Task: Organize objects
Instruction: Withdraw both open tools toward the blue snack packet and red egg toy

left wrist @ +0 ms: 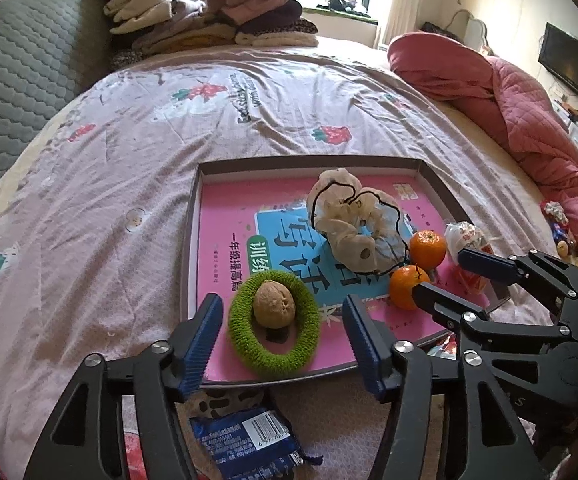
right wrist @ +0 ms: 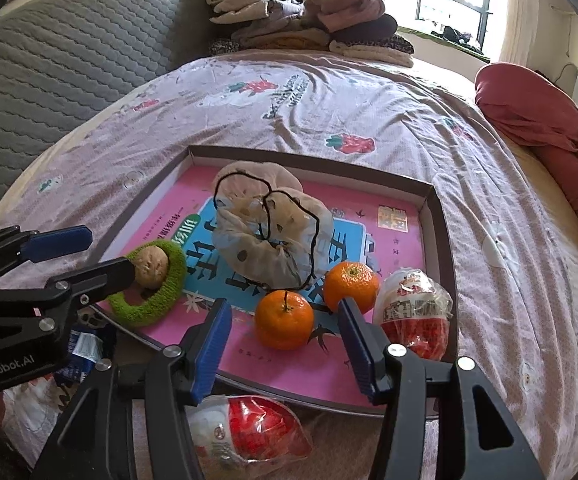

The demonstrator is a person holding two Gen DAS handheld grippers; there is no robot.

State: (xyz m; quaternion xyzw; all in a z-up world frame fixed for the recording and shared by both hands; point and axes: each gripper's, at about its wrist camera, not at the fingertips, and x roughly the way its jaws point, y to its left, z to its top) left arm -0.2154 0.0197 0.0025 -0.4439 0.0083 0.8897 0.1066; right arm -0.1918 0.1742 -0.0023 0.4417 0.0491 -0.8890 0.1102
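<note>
Your left gripper (left wrist: 283, 344) hangs at the bottom of the left wrist view with its blue fingers (left wrist: 205, 336) spread wide. The green knitted ring (left wrist: 275, 328) lies between them in the picture, but the pads do not press on it. A walnut (left wrist: 273, 303) sits on the upper part of that ring, both inside the shallow box (left wrist: 441, 184) lined with a pink booklet (left wrist: 225, 216).

Your right gripper (right wrist: 285, 344) fills the bottom of the right wrist view, fingers (right wrist: 213, 340) likewise apart and holding nothing. The nearer orange (right wrist: 284, 319) shows in the gap between them, free of both pads. The second orange (right wrist: 351, 286) lies just up and right of it, beside the right finger's tip. A red-and-white snack packet (right wrist: 413, 312) rests against the box's right wall, to the right of the oranges.

In the middle of the box sits a pale scrunchie (right wrist: 269, 236) with a thin black cord looped over it, touching or nearly touching both oranges.

Outside the box, on the floral bed sheet (left wrist: 129, 152), a blue wrapped packet (left wrist: 249, 440) lies at the bottom centre of the left wrist view, and another red-and-white packet (right wrist: 249, 432) at the bottom centre of the right wrist view. Folded clothes (left wrist: 209, 12) are stacked at the top, and a red quilt (left wrist: 509, 100) lies at upper right.
</note>
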